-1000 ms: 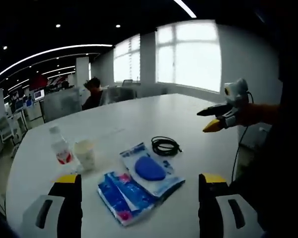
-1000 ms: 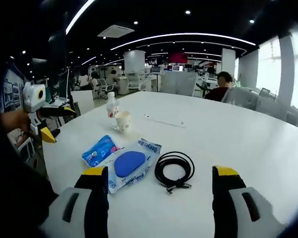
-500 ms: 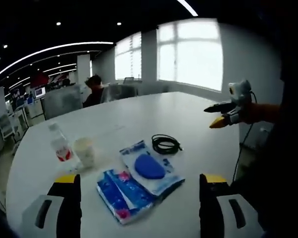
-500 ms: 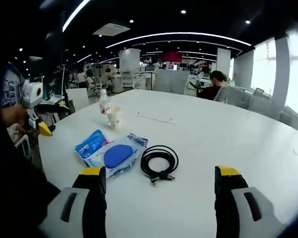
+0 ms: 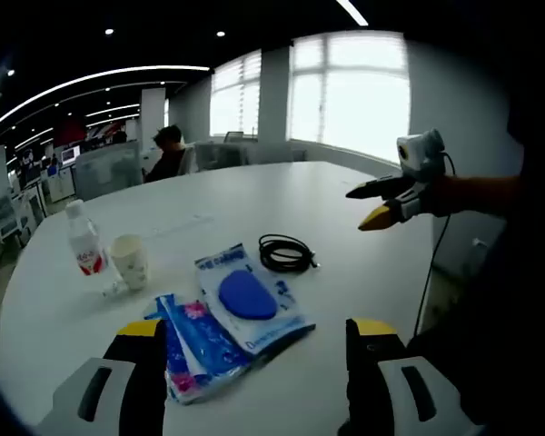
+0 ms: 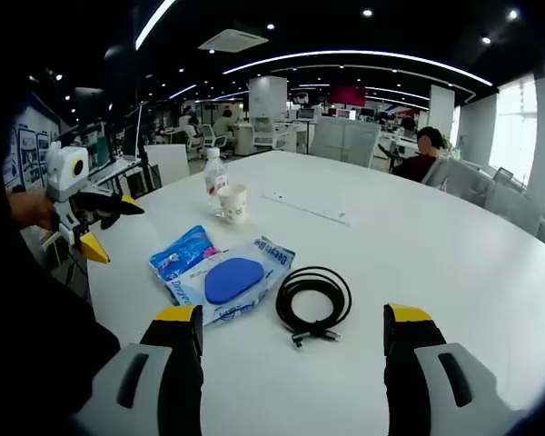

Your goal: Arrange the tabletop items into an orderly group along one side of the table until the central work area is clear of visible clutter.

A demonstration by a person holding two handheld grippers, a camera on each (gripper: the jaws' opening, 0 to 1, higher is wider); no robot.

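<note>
Presently: tidying not begun.
Both grippers, left gripper (image 5: 250, 341) and right gripper (image 6: 293, 327), hovered spread and empty; coiled cable (image 6: 314, 295) lay just beside wipes packet (image 6: 233, 282), likely first pick.

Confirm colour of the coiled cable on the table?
Black. The coiled cable shows best in the right gripper view, lying beside the wipes pack.

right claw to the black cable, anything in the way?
Nothing visible. The black cable lies coiled on bare table straight ahead of the open right claw; the wipe pack sits beside it, off the path.
</note>
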